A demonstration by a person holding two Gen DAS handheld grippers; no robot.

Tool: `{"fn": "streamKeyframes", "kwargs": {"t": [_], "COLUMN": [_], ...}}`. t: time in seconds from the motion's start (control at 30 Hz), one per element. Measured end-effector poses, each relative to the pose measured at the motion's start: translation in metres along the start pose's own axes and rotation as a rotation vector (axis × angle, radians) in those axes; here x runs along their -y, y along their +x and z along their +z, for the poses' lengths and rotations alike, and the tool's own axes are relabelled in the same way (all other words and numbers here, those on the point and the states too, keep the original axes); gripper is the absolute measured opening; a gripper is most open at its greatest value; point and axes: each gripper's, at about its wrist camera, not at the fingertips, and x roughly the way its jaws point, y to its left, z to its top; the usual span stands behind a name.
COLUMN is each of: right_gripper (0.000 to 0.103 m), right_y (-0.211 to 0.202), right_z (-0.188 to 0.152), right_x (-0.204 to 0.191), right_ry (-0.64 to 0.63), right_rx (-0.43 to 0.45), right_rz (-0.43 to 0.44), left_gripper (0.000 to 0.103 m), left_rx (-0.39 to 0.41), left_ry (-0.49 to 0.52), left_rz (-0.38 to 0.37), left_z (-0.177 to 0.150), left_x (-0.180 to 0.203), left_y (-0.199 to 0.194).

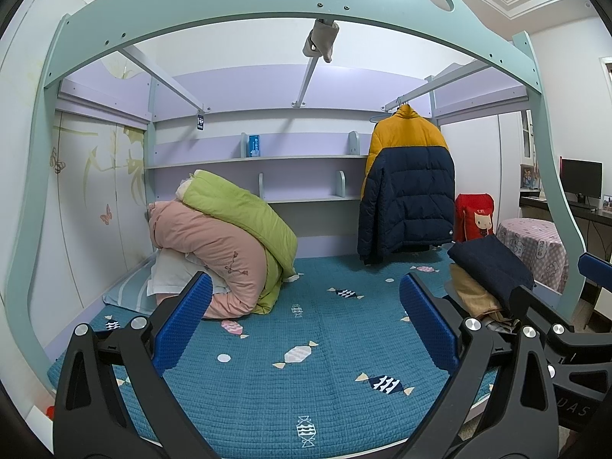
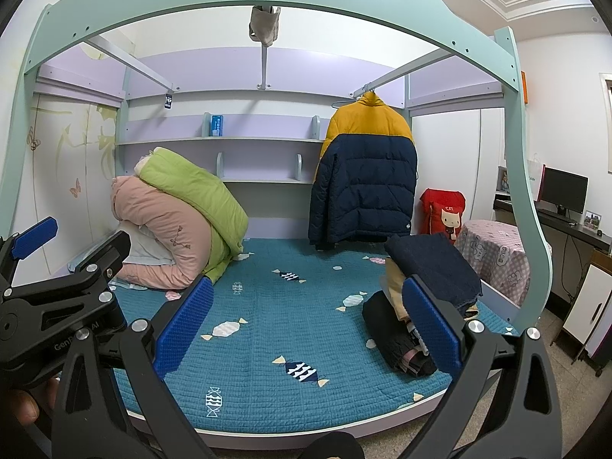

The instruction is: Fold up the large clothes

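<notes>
the jacket (image 1: 407, 187), yellow above and navy below, hangs from a hanger on the rail at the back of the bed, at about 1 o'clock from both cameras and well apart from both grippers. the left gripper (image 1: 306, 321) hovers over the near edge of the bed (image 1: 267, 390) with its fingers spread wide and nothing between them; the right gripper (image 2: 308, 319) is the same, spread and empty, just beside the left. a stack of clothes (image 2: 428, 287) lies at 3 o'clock on the bed, and rolled quilts (image 1: 225, 244) fill the 10 o'clock corner, leaving the middle of the bed bare. the step in hand looks like fetching the jacket. to do it well, i would reach with both grippers up to the shoulders, one each side of the collar, pinch the padded cloth rather than the hanger, lift it clear of the rail, and lay it flat in the bare middle, away from the stack. the puffy fill will likely slip and spring back, so deep, firm pinches should help.
</notes>
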Motion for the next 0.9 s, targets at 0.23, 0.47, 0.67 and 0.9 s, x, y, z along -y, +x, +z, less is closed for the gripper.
{"fn": "streamKeyframes", "kwargs": {"t": [0.23, 0.47, 0.67, 0.9], "right_gripper": [0.096, 0.096, 0.096, 0.096], "right_y": [0.000, 0.000, 0.004, 0.028], "right_z": [0.000, 0.000, -0.003, -0.010], "right_x": [0.000, 0.001, 0.003, 0.002], "right_ry": [0.000, 0.000, 0.000, -0.011], "right_rx": [-0.001, -0.005, -0.020, -0.059], "right_rz": [0.001, 0.000, -0.003, 0.004], "left_gripper": [0.098, 0.098, 0.098, 0.098], "left_rx": [-0.001, -0.003, -0.016, -0.053], "left_ry": [0.000, 0.000, -0.002, -0.017], "left_rz": [0.000, -0.002, -0.007, -0.012], "left_z": [0.001, 0.000, -0.006, -0.020], "left_x": [-0.001, -0.001, -0.003, -0.013], "left_y": [0.000, 0.000, 0.007, 0.032]}}
